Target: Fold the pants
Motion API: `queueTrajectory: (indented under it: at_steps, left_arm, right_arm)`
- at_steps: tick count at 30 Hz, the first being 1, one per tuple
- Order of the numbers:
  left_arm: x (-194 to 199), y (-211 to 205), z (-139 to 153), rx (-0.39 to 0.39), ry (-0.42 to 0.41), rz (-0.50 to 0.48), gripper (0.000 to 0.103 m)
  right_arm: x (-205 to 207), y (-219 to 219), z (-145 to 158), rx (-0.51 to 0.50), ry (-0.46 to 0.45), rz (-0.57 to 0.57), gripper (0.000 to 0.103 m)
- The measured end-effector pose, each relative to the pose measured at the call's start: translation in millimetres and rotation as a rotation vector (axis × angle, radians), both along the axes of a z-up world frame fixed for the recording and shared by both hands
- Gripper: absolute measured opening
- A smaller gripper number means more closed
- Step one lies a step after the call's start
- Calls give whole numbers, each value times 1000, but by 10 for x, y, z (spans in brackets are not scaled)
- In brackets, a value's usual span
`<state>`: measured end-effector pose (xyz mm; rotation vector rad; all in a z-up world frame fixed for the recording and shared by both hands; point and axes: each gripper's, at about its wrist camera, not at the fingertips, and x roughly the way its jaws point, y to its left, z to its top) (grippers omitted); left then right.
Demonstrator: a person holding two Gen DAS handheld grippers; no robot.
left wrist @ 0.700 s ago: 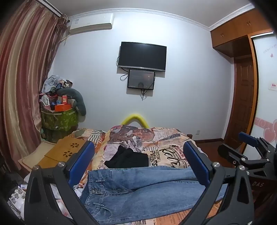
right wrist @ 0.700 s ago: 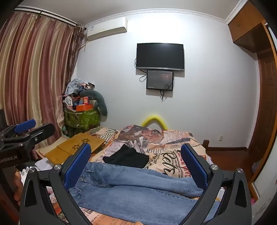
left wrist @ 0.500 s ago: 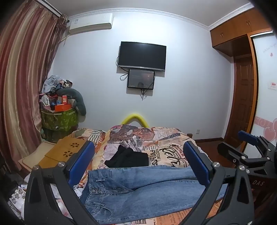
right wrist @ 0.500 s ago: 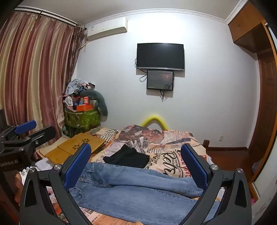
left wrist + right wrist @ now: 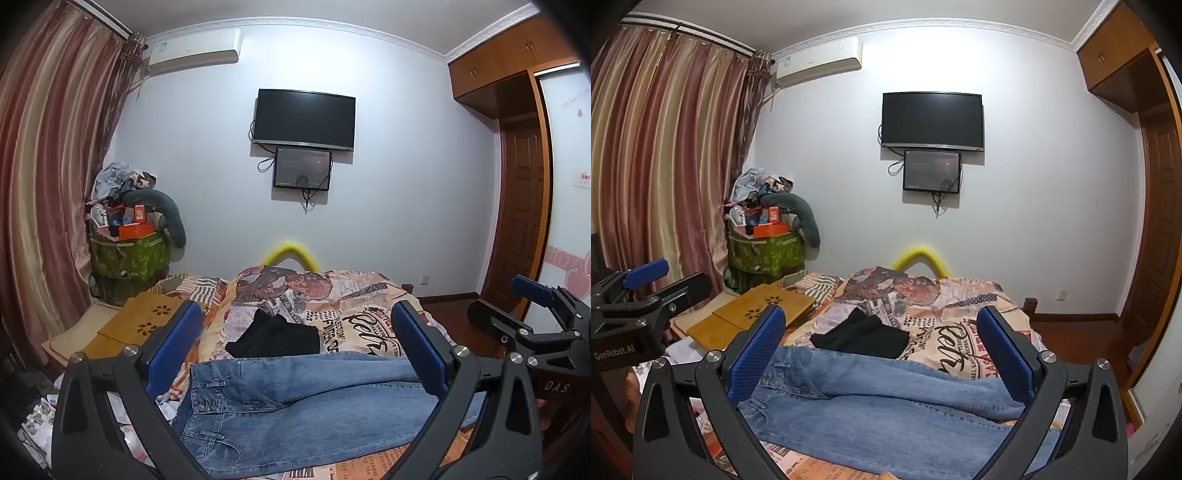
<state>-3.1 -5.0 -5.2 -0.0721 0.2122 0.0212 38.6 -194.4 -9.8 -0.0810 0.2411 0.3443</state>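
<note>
Pictured from both wrists: faded blue denim jeans (image 5: 314, 406) spread flat across the near end of a bed with a newsprint-patterned quilt (image 5: 332, 306), long axis running crosswise to both lines of sight. Waistband and button toward the left, just beside the bamboo folding lap desk (image 5: 147, 321); legs trailing off to the right, cuffs hidden behind the gripper frames. Seen lying just beyond the jeans, touching their far edge or nearly so: a folded black garment (image 5: 275, 338).

Left gripper (image 5: 295, 347) held above the jeans, blue pads spread wide, nothing between them. Right gripper (image 5: 882, 347) likewise wide apart and empty, poised over the legs. Neither in contact with the denim.

Judged from this layout: folding not yet begun, waistband nearer the left gripper, cuffs nearer the right. Likely next step a grasp at each end along that crosswise axis, though the hidden cuffs left the exact hold uncertain.
</note>
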Motion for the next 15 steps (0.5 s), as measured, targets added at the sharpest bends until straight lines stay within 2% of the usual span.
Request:
queueTrajectory:
  at_steps: [15]
  left_arm:
    - [21,-33,0,4,2,6,103]
  right_arm:
    - [17,-2,17,1,5,-1,103]
